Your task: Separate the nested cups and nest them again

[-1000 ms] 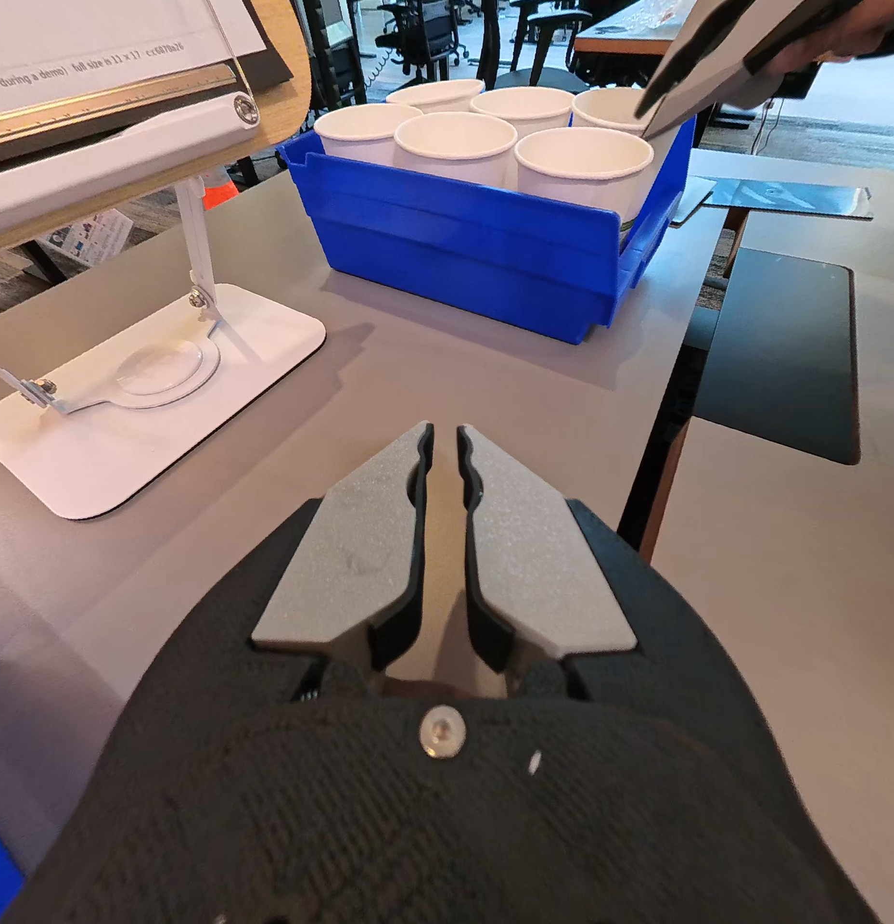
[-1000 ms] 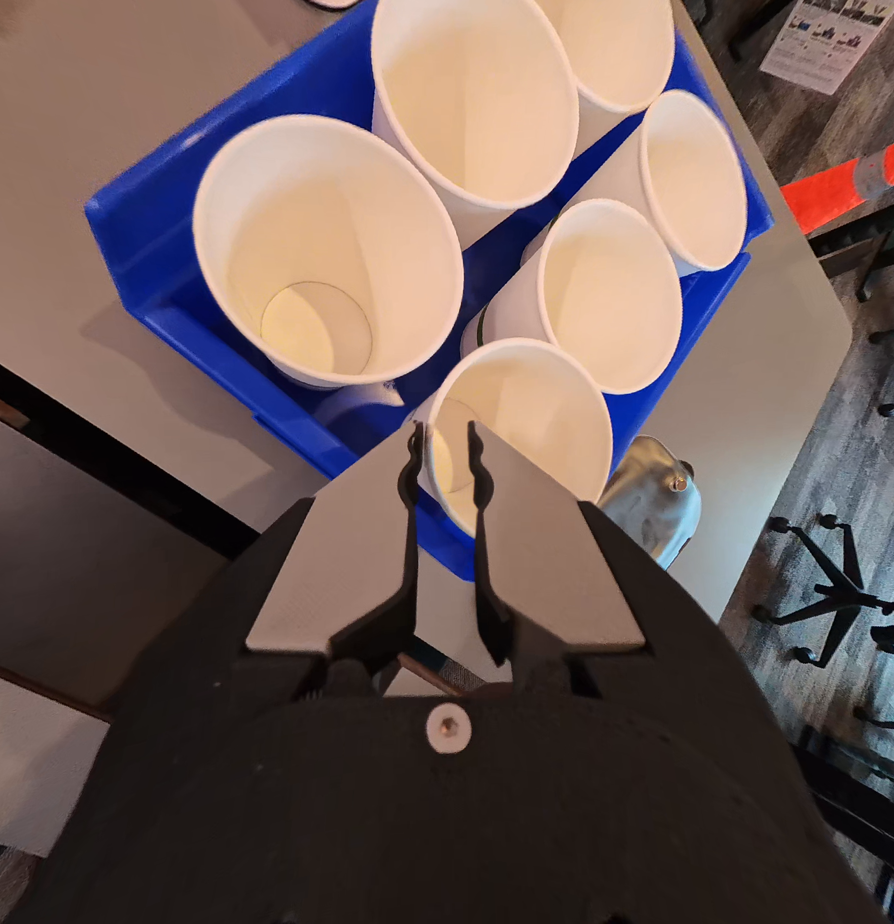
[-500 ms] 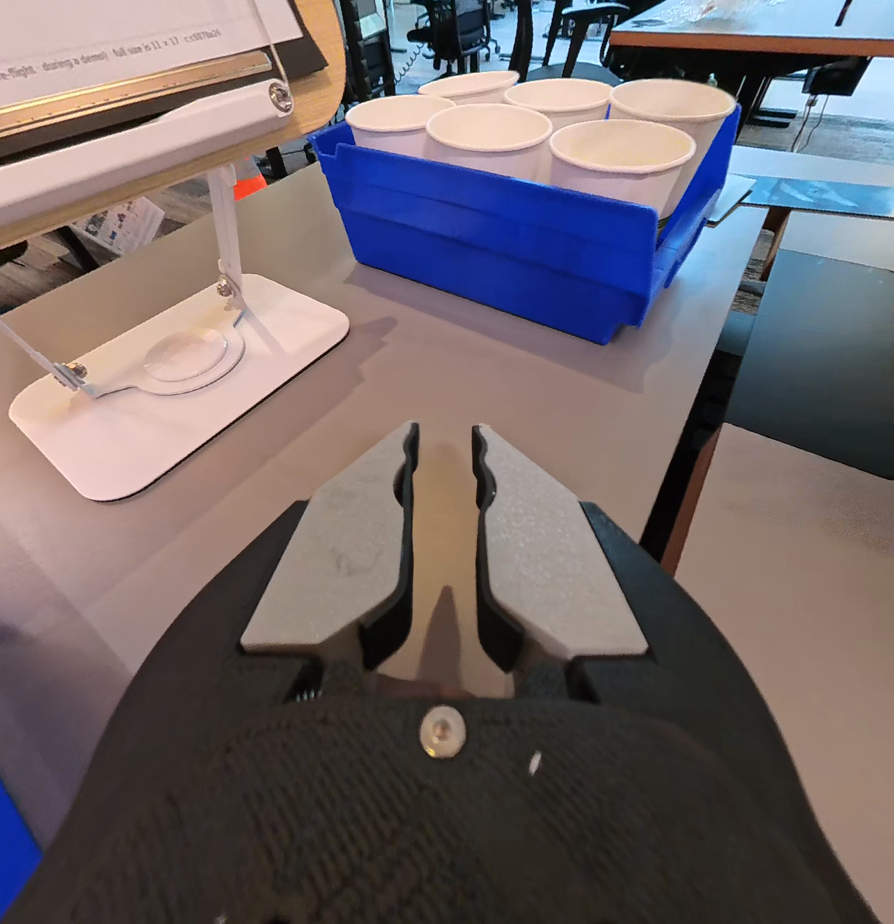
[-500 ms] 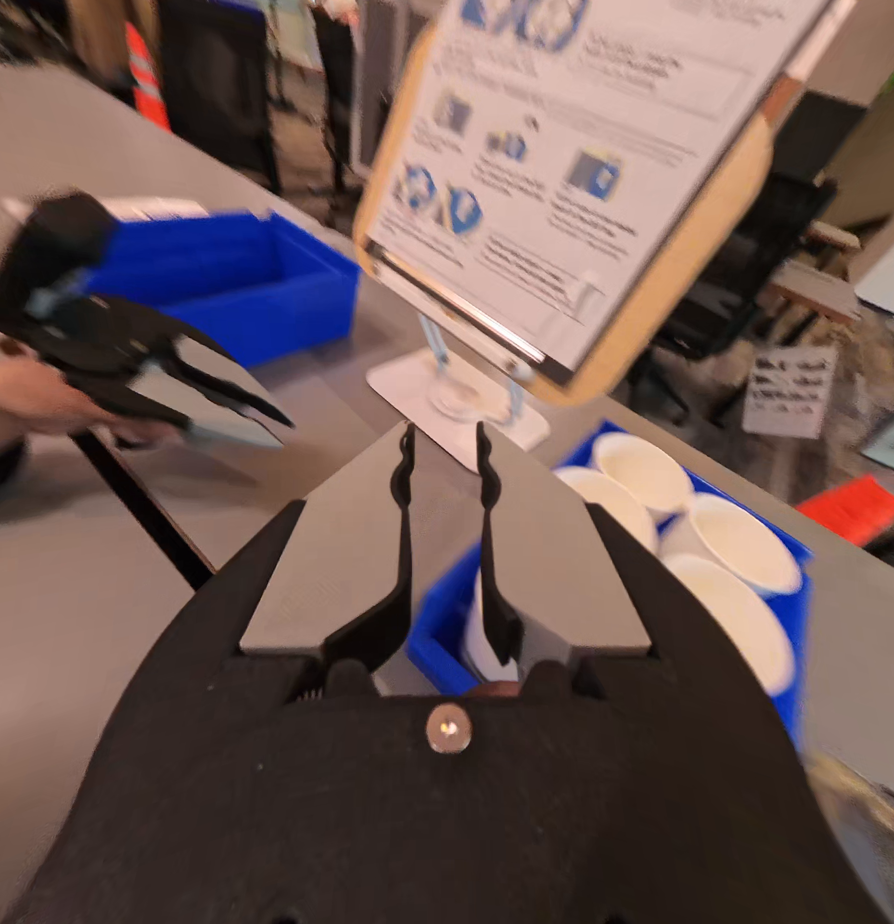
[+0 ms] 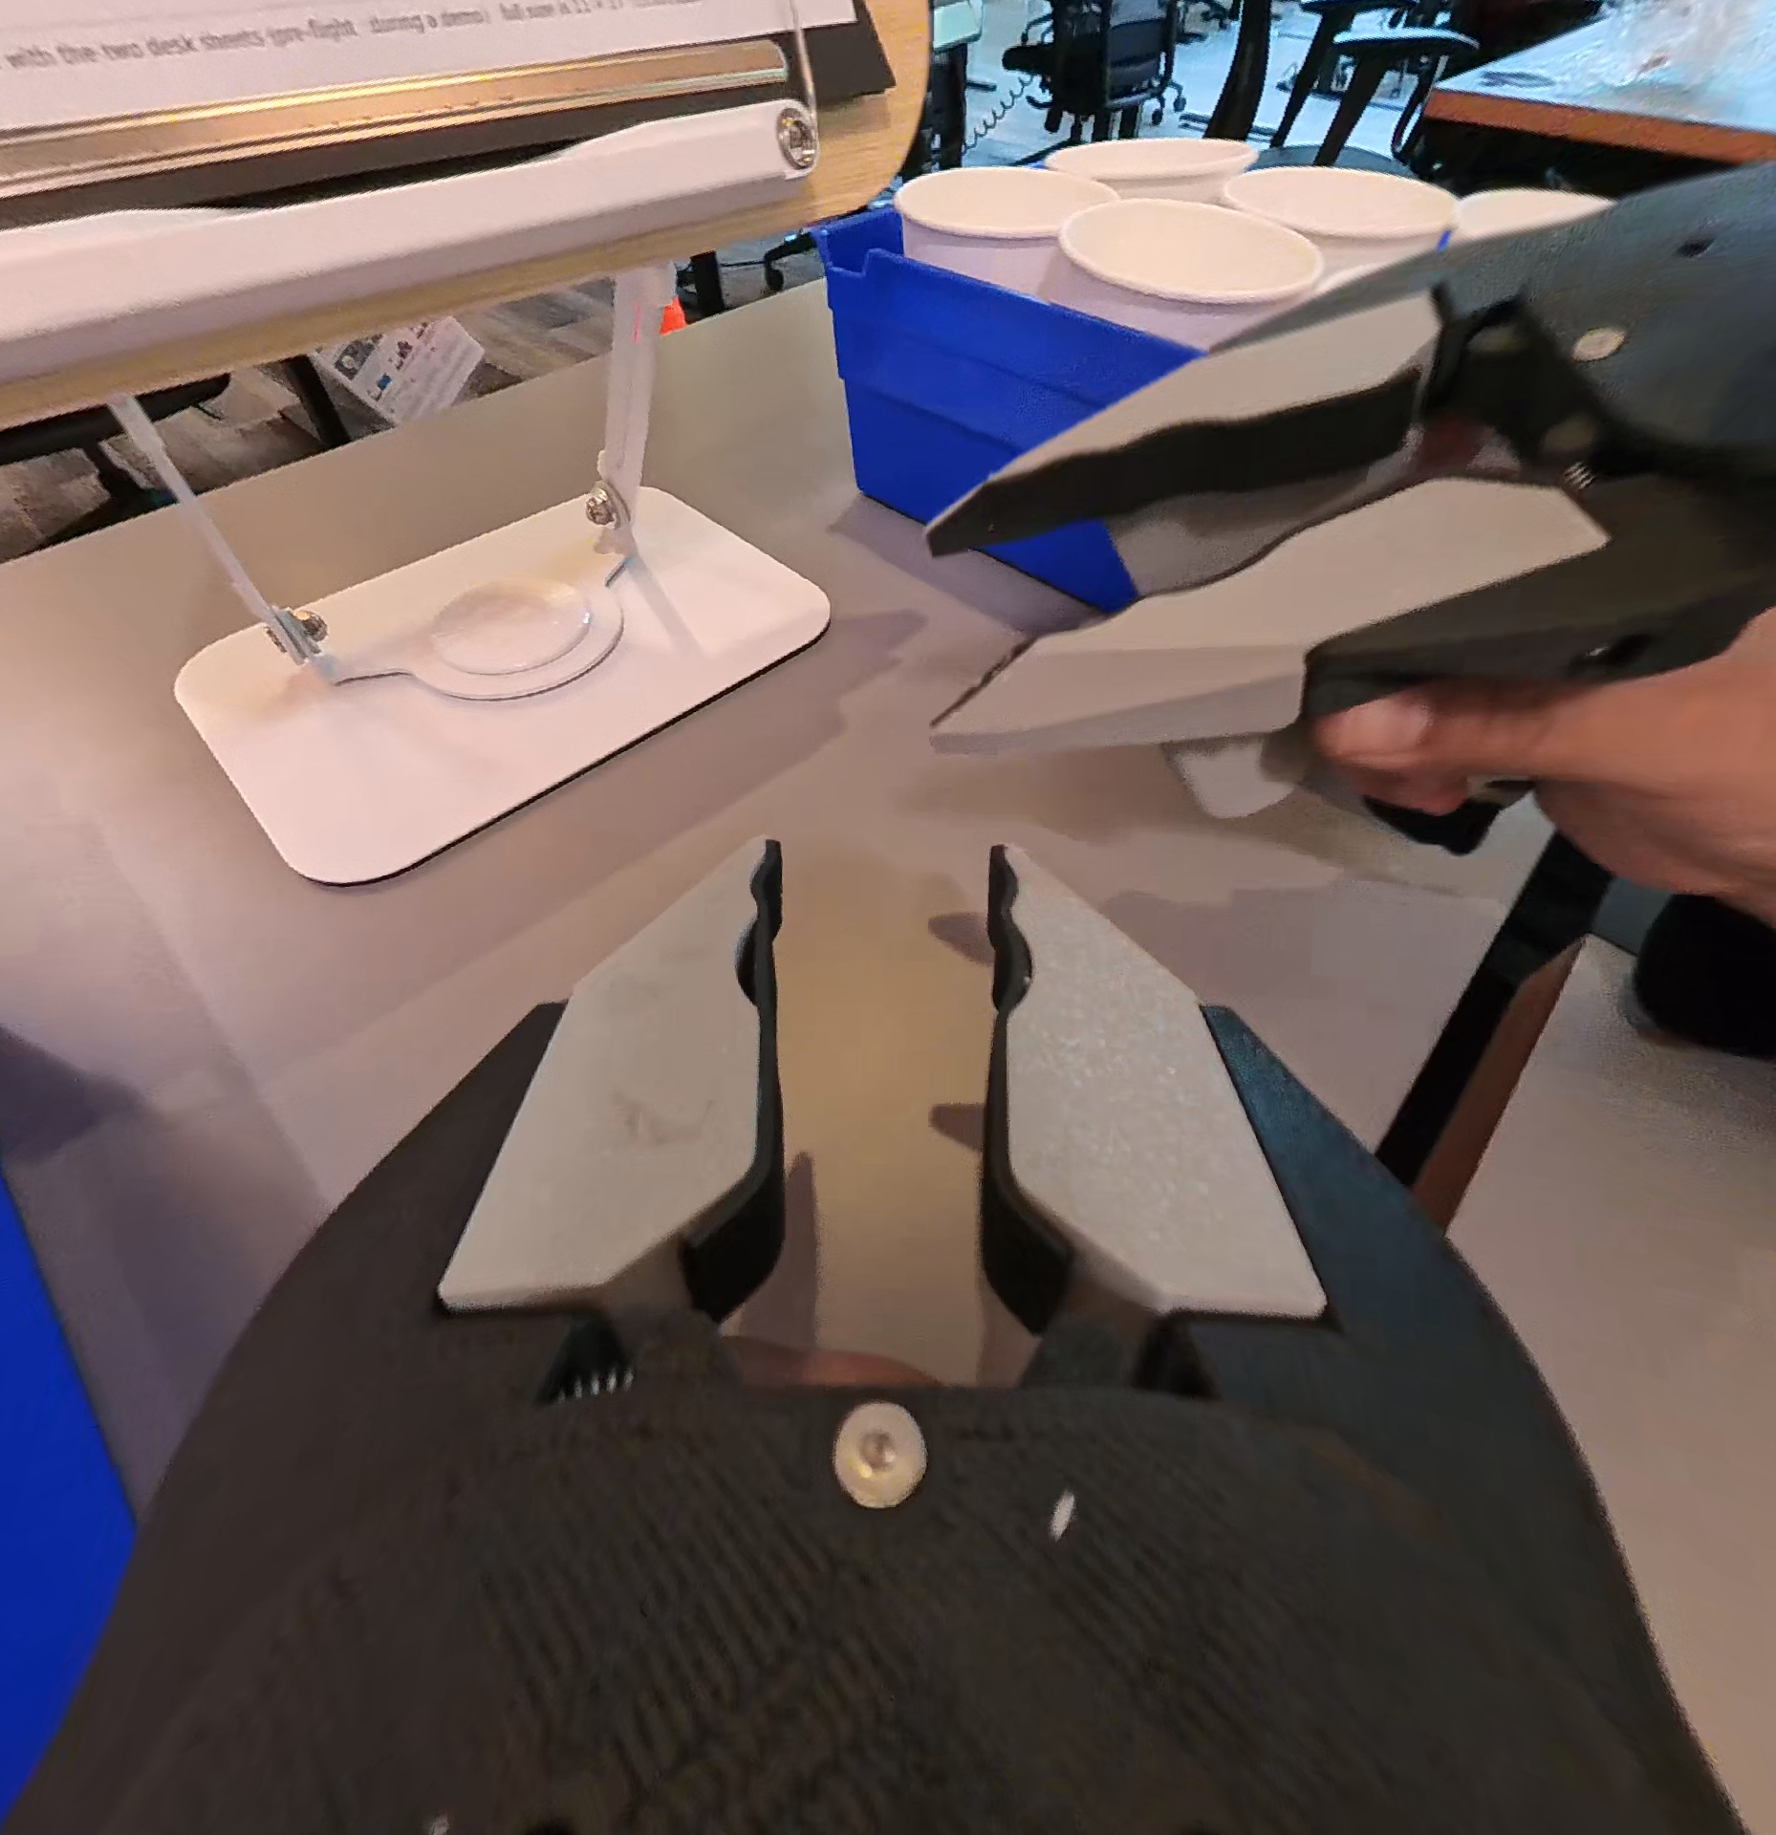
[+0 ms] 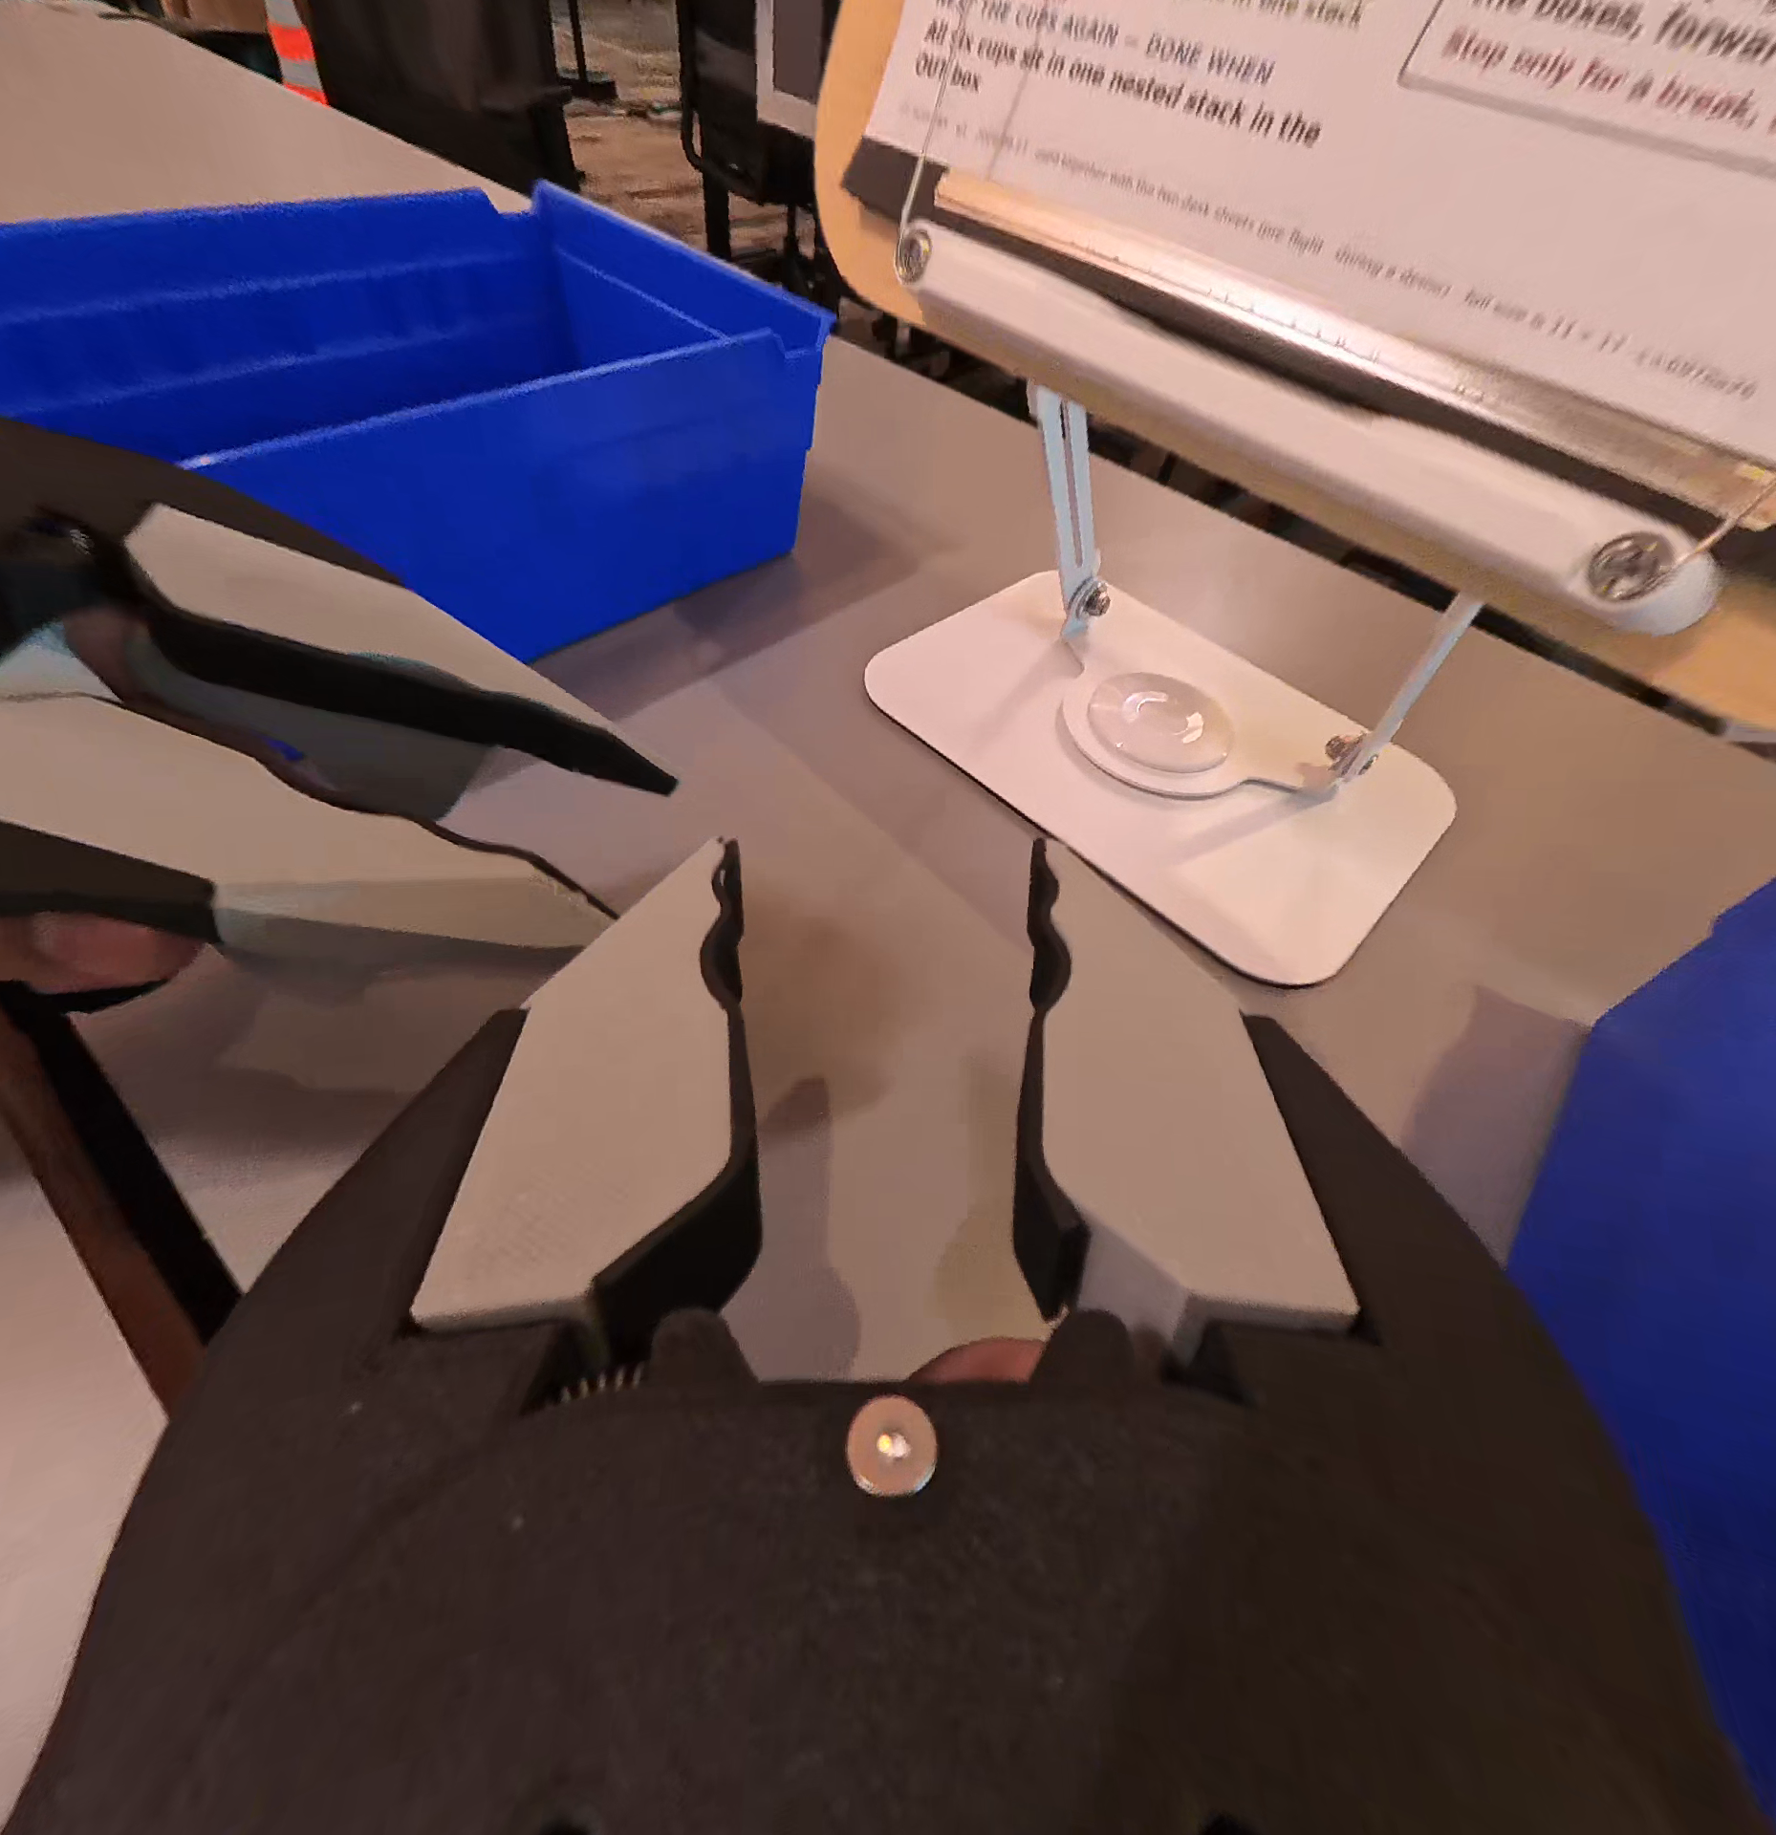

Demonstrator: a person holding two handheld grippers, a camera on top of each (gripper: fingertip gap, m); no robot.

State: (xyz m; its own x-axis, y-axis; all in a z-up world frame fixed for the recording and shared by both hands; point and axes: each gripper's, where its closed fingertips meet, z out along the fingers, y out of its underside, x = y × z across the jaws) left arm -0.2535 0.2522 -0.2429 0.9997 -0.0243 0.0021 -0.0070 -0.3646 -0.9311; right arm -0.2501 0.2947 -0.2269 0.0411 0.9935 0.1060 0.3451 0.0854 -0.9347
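Cups stay in the bin; both grippers' fingers have spread wider, holding nothing.

An open office or lab: grey desks, rolling office chairs behind, blue bins, and a stand holding printed sheets.

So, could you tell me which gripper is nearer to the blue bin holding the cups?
Right. The right gripper hangs just in front of the blue bin of cups, overlapping it in view; the left gripper sits farther back over the table.
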